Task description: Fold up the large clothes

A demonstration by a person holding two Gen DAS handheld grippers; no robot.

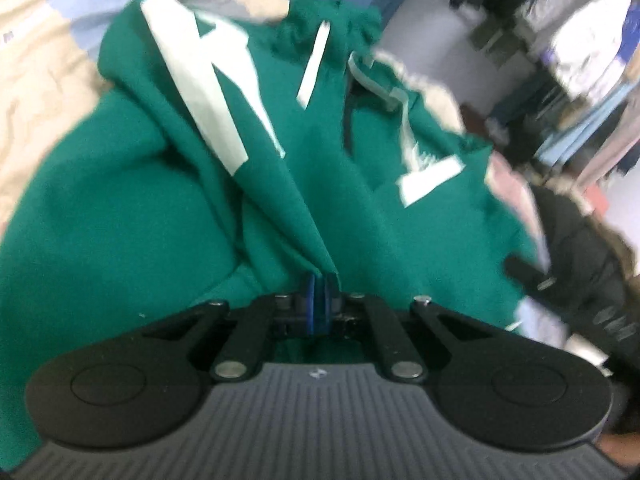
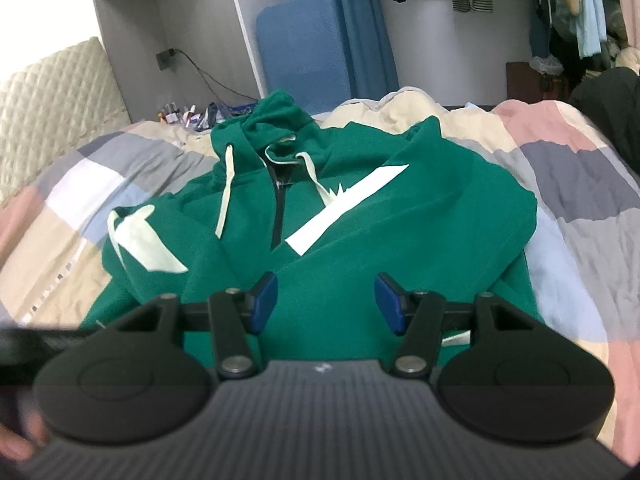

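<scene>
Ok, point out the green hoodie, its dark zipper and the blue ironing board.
green fleece hoodie (image 2: 420,240), right wrist view, chest panel
dark zipper (image 2: 277,216), right wrist view, mid-length
blue padded ironing board (image 2: 300,44), right wrist view, cover's middle

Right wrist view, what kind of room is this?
Most likely a bedroom: the green hoodie lies on a bed's patchwork quilt, a quilted headboard stands on the left, and clothes hang in the background on the right.

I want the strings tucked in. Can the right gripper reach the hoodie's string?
Probably yes. The right gripper is open above the green hoodie, and the white drawstring lies on top, uncovered, farther ahead.
</scene>
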